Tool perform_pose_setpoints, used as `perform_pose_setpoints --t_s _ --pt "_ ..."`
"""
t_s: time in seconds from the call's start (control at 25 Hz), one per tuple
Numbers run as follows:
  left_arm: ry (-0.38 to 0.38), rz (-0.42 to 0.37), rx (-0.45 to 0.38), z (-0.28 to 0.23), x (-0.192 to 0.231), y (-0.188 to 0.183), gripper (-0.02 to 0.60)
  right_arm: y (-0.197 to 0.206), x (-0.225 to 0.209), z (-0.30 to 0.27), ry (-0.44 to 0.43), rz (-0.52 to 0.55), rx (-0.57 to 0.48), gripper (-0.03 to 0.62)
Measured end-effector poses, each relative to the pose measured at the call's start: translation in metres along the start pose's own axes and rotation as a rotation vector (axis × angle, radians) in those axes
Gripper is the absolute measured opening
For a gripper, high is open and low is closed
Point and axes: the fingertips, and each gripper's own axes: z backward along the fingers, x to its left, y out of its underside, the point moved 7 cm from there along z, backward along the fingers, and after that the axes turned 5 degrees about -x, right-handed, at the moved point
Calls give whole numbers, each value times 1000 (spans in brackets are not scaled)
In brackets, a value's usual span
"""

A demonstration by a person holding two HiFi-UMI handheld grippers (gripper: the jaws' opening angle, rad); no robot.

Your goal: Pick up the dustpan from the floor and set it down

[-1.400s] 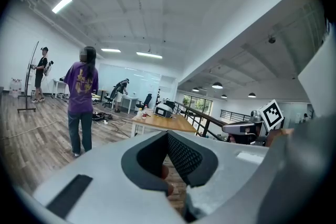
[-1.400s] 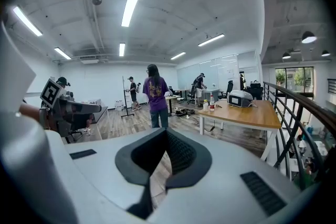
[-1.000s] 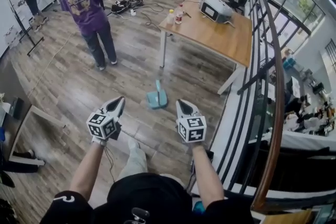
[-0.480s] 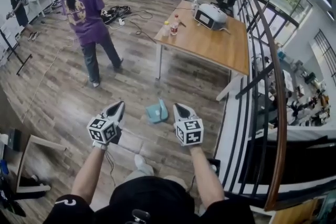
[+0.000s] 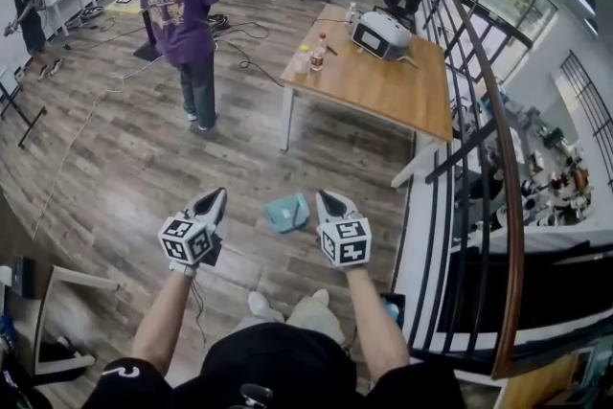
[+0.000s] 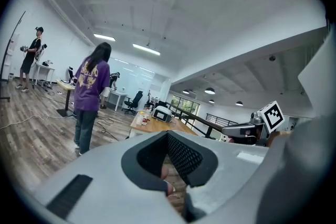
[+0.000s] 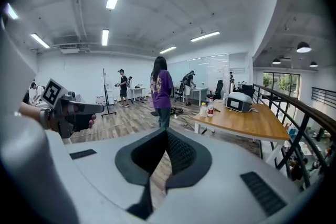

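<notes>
Teal dustpan (image 5: 286, 213) lies on the floor (image 5: 124, 158), just ahead of and between both grippers. Left gripper (image 5: 215, 195) and right gripper (image 5: 326, 198) are clenched and empty. Probably light, stiff, smooth plastic. Best pinched at the handle or raised rear wall, not the thin lip.

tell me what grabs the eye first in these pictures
The left gripper and right gripper, both shut and empty, point forward low in the head view, with a teal dustpan lying untouched on the wood floor between their tips. Beyond, a person in a purple shirt stands back turned at upper left, near a wooden table carrying bottles and a white machine.
</notes>
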Motion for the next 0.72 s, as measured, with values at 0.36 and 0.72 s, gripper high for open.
perform_pose_setpoints --t_s 0.36,0.72 --pt "10 11 -10 -5 14 -2 -5 -6 5 -17 8 15 -7 -6" --pt "7 -7 -16 -20 20 -9 -5 -5 -4 -37 2 13 -26 -6"
